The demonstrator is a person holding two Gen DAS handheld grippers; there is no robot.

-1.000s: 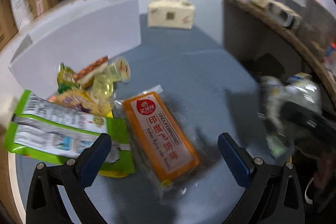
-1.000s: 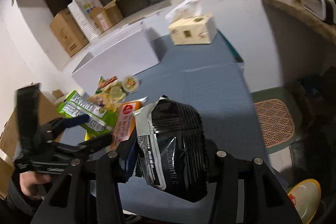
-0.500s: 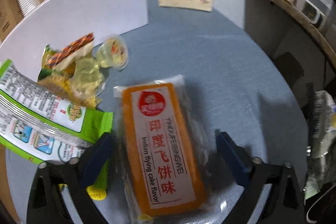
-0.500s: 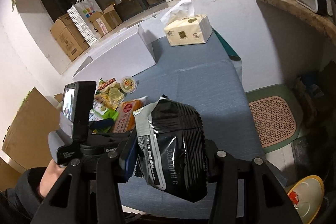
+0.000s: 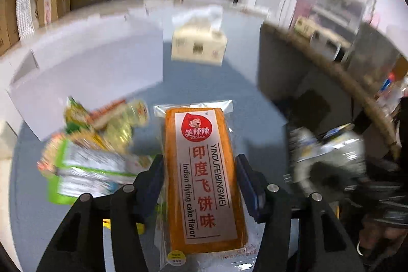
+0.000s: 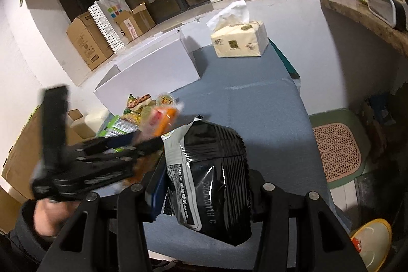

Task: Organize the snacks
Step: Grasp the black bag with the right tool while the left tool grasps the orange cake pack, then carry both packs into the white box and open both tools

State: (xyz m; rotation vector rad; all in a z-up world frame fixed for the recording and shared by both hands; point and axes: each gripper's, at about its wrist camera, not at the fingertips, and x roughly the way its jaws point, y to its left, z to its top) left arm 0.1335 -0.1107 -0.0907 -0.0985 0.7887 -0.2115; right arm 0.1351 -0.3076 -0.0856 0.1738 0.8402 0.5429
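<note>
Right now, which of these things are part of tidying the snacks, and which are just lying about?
Part of the job: orange flying-cake packet, black snack bag, loose snack pile, white box.

Lying about: tissue pack, cardboard boxes, floor mat.

The snack pile at near left is smeared by motion blur, its labels unreadable. The left gripper blurs too, hiding the orange packet's near end.
</note>
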